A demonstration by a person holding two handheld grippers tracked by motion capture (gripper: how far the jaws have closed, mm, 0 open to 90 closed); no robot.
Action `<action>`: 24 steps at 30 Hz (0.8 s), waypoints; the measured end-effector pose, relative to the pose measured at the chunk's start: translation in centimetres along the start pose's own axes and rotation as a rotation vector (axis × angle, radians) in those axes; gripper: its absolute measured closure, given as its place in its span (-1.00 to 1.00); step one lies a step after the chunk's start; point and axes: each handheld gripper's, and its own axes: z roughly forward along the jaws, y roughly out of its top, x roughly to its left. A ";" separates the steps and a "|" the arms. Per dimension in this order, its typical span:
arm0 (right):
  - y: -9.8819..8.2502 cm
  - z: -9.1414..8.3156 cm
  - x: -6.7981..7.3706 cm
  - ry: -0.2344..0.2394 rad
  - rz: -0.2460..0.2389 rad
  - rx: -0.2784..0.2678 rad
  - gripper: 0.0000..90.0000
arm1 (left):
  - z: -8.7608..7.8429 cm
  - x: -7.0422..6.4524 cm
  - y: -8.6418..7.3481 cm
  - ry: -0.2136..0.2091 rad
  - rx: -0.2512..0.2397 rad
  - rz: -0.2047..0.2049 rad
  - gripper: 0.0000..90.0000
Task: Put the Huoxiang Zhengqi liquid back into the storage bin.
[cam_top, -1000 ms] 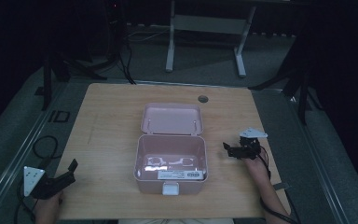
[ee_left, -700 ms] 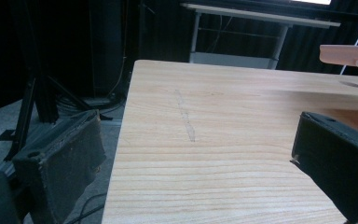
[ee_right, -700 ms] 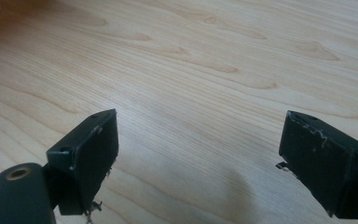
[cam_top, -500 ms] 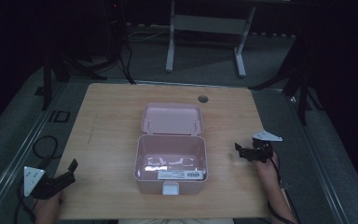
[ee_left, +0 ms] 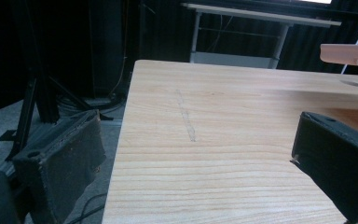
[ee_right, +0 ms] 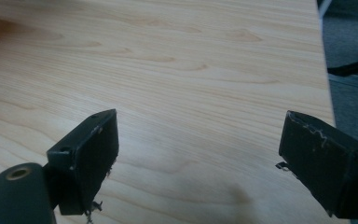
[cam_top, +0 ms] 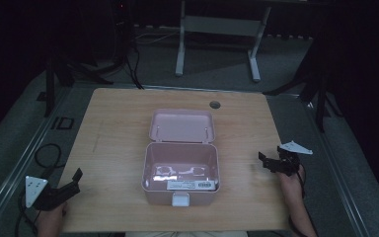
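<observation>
Pink box (cam_top: 181,170) sits lid-up on the table (cam_top: 113,133); light, rigid plastic, probably best gripped by its rim. Left hand-held gripper (cam_top: 71,178) and right hand-held gripper (cam_top: 265,162) both spread, empty.

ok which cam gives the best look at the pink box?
The high view: the pink box sits whole at the table's centre, lid open, papers inside. The left gripper view catches a blurred edge of the lid at upper right. The right gripper view shows bare wood between open jaws.
</observation>
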 end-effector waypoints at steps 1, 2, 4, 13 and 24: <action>0.0 0.0 0.0 0.000 0.000 0.000 -0.74 | 0.0 0.0 0.0 -0.001 0.000 0.001 -0.95; -0.2 -0.1 0.0 -0.038 -0.010 -0.008 -0.74 | 0.0 0.0 0.0 0.000 -0.001 0.003 -0.95; -0.3 -0.2 -0.2 -0.039 -0.011 -0.009 -0.74 | 0.0 0.0 0.0 0.000 -0.002 0.004 -0.95; -1.0 -0.6 -1.2 -0.097 0.047 -0.046 -0.74 | 0.0 0.0 0.0 0.000 -0.002 0.007 -0.95; -1.1 -0.3 -1.2 -0.145 0.044 -0.033 -0.74 | -0.1 -0.2 0.0 0.000 -0.002 0.024 -0.95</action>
